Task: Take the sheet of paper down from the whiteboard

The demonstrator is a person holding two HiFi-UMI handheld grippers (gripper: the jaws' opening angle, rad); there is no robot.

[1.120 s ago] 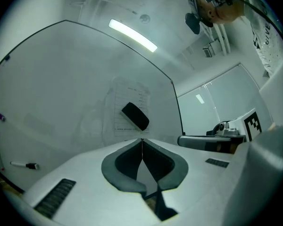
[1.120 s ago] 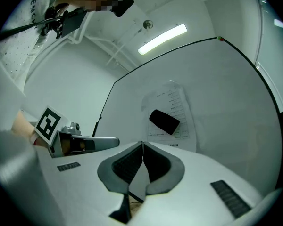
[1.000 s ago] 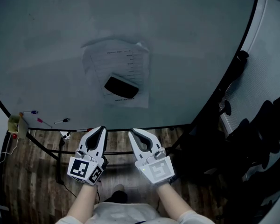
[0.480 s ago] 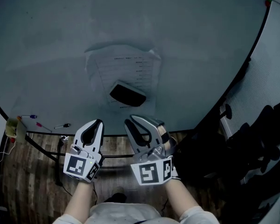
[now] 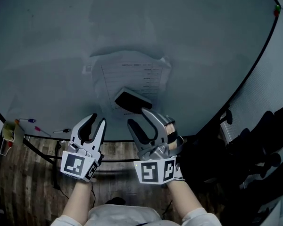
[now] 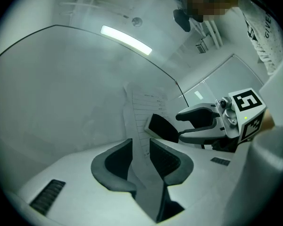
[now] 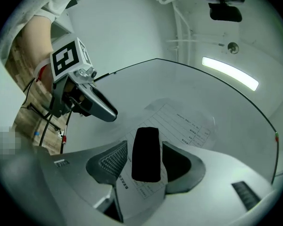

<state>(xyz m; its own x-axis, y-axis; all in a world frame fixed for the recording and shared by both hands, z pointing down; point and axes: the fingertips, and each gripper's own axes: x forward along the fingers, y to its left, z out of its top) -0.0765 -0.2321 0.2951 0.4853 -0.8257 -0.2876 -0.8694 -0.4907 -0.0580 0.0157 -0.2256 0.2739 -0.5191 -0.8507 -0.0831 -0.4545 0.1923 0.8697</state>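
head view: sheet of paper (image 5: 132,74) is hanging on the whiteboard (image 5: 47,36), long axis running up the board. a black eraser block (image 5: 133,101) is sitting tilted across its lower half and looks to be what's pinning it.

right claw (image 5: 141,119) is the nearer one. it's pointing straight at the block, tips just beside its lower edge. its jaws have just been opening and are standing wide. in the right gripper view the block is lining up with the gap between them, long axis running along the gap, so the pads are facing its two long sides. nothing is being squeezed yet, and i can't tell if a tip is touching.

left claw (image 5: 97,120) is sitting at the sheet's lower left. its jaws have just been opening too, gap narrower than the right's, nothing in it. the left gripper view is sighting along the sheet's left edge.

my read: block is coming off first, with the left claw getting onto the paper so it isn't dropping.

around: marker pens (image 5: 61,131) are lying at the board's lower left edge, and dark clothing (image 5: 259,140) is hanging off to the right, well apart. nothing is standing between the claws and the sheet.
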